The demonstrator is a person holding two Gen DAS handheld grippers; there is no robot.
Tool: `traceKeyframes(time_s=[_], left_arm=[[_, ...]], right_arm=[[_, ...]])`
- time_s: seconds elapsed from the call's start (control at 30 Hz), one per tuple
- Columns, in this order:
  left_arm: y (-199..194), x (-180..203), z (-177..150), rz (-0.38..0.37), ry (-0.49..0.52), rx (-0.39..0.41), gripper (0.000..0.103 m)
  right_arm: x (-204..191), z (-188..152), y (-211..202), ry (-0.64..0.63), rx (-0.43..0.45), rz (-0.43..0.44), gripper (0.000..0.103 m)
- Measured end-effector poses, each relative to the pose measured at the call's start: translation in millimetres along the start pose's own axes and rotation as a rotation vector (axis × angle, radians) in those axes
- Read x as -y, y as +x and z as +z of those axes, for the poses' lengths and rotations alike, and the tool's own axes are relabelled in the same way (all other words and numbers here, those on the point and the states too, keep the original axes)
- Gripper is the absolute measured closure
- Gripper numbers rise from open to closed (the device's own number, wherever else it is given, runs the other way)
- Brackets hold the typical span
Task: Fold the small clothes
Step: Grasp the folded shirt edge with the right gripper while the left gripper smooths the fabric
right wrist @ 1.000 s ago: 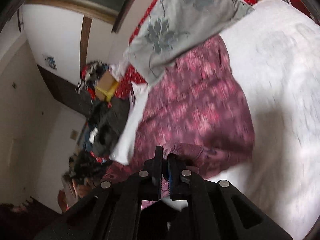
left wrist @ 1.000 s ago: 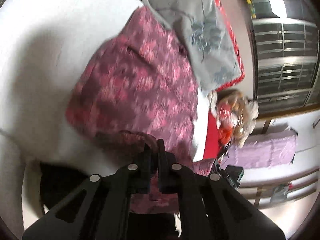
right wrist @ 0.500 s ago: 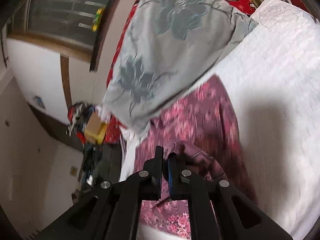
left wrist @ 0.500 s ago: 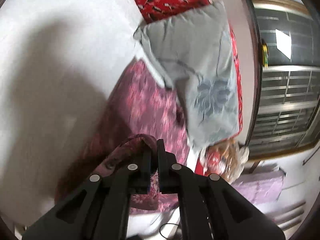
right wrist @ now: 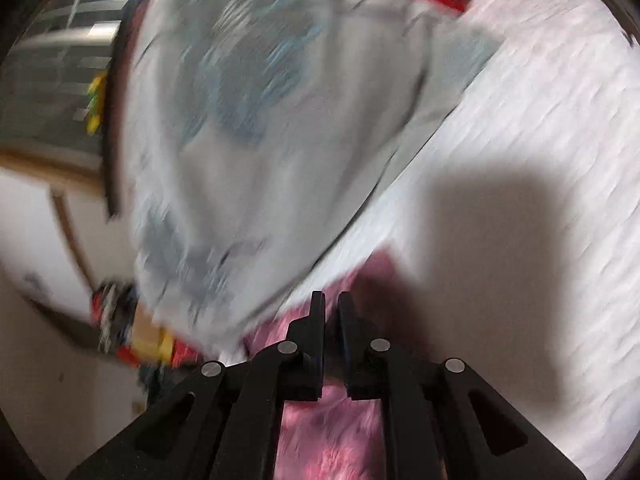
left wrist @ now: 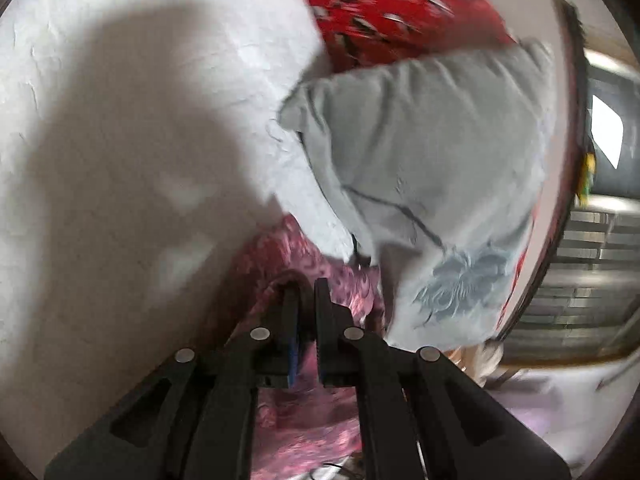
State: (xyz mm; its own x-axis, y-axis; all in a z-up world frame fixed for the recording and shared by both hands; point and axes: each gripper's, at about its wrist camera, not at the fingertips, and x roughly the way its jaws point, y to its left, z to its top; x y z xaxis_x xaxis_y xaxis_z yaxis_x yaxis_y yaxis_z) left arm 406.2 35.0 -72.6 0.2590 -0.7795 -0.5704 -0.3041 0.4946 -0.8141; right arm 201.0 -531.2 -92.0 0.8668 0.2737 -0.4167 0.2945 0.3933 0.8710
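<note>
A pink floral garment (left wrist: 288, 256) lies on the white bedspread (left wrist: 140, 120). My left gripper (left wrist: 306, 292) is shut on a fold of its edge and holds it over the cloth, near the grey pillow (left wrist: 432, 184). In the right wrist view my right gripper (right wrist: 331, 304) is shut on another part of the same garment (right wrist: 332, 432), which hangs below the fingers. This view is blurred. The rest of the garment is hidden under both grippers.
A grey flowered pillow (right wrist: 256, 120) lies just ahead of both grippers on the bedspread (right wrist: 540, 140). A red patterned cushion (left wrist: 392, 8) sits behind it. A window with bars (left wrist: 592, 272) is at the right. Clutter (right wrist: 132, 332) lies off the bed's edge.
Both grippers have carried the garment's edge forward toward the grey pillow. Much less of the pink cloth shows ahead of the fingers, and the pillow looms larger.
</note>
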Motion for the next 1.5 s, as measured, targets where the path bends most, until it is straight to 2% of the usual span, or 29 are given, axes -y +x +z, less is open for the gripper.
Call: traceKeyframes(time_s=[0.07,0.1,0.17,0.2,0.23,0.3,0.33,0.47,0.53,0.63,0.67,0.7,0.73,0.77,0.87,0.97,1.03,1.07,1.1,1.13,1.2,1.27,1.3,1.37,1.43,1.47,1.5], left_arm=[[-3,-3,5,-0.037,-0.038,-0.005,0.094],[-11,-2,5,-0.055,-0.027,0.025,0.087],[-28,2,4,-0.075,0.017,0.074,0.067],[-36,4,2,-0.084,0.041,0.092,0.053],[-41,5,0,-0.074,0.053,0.107,0.045],[-43,9,-6,-0.034,0.119,0.092,0.042],[-41,10,-8,-0.010,0.146,0.073,0.042],[-18,5,-19,0.086,0.208,-0.014,0.042],[-3,4,-24,0.138,0.222,-0.046,0.042],[17,5,-33,0.214,0.260,-0.079,0.043],[21,11,-38,0.252,0.306,-0.060,0.044],[22,17,-42,0.282,0.358,-0.039,0.054],[22,23,-46,0.302,0.400,-0.023,0.078],[21,28,-48,0.315,0.432,-0.010,0.087],[13,34,-46,0.313,0.452,0.065,0.095],[14,26,-35,0.325,0.403,0.106,0.095],[24,18,-26,0.392,0.388,0.112,0.095],[27,15,-25,0.405,0.384,0.114,0.095],[24,15,-25,0.390,0.376,0.123,0.095],[20,17,-27,0.376,0.374,0.133,0.095],[2,22,-34,0.337,0.399,0.168,0.095],[-12,27,-45,0.304,0.431,0.191,0.095],[-18,30,-54,0.290,0.454,0.197,0.095],[-16,35,-70,0.266,0.496,0.191,0.095],[-4,36,-86,0.279,0.520,0.170,0.095],[3,35,-91,0.291,0.527,0.154,0.095],[16,34,-95,0.320,0.528,0.141,0.095]], right_arm=[[9,9,-7,0.072,0.052,0.013,0.092],[11,11,-14,0.074,0.073,0.018,0.090],[7,12,-23,0.012,0.073,-0.004,0.078],[2,10,-27,-0.044,0.060,-0.031,0.070],[-2,9,-28,-0.093,0.045,-0.059,0.067],[-12,1,-26,-0.196,0.005,-0.115,0.064],[-15,-2,-22,-0.219,-0.010,-0.129,0.059],[-33,-11,2,-0.287,-0.044,-0.172,0.053],[-44,-18,20,-0.339,-0.068,-0.204,0.046],[-53,-29,45,-0.446,-0.114,-0.302,0.042],[-55,-33,52,-0.484,-0.134,-0.345,0.043],[-58,-39,57,-0.534,-0.147,-0.391,0.058],[-61,-42,57,-0.576,-0.147,-0.402,0.092],[-66,-44,54,-0.604,-0.150,-0.374,0.096],[-79,-39,22,-0.604,-0.042,-0.240,0.097],[-77,-24,6,-0.549,0.043,-0.203,0.097],[-62,-14,15,-0.488,0.026,-0.254,0.096],[-46,-10,29,-0.437,-0.029,-0.324,0.095],[-35,-10,38,-0.410,-0.067,-0.382,0.092],[-25,-11,39,-0.388,-0.084,-0.397,0.092],[-22,-13,18,-0.364,-0.014,-0.312,0.088],[-13,-14,-9,-0.300,0.035,-0.224,0.078],[-7,-15,-18,-0.277,0.042,-0.196,0.070],[4,-23,-27,-0.267,0.014,-0.186,0.067],[12,-32,-20,-0.294,-0.062,-0.229,0.068],[13,-38,-14,-0.311,-0.100,-0.258,0.075],[10,-43,-15,-0.344,-0.105,-0.256,0.095]])
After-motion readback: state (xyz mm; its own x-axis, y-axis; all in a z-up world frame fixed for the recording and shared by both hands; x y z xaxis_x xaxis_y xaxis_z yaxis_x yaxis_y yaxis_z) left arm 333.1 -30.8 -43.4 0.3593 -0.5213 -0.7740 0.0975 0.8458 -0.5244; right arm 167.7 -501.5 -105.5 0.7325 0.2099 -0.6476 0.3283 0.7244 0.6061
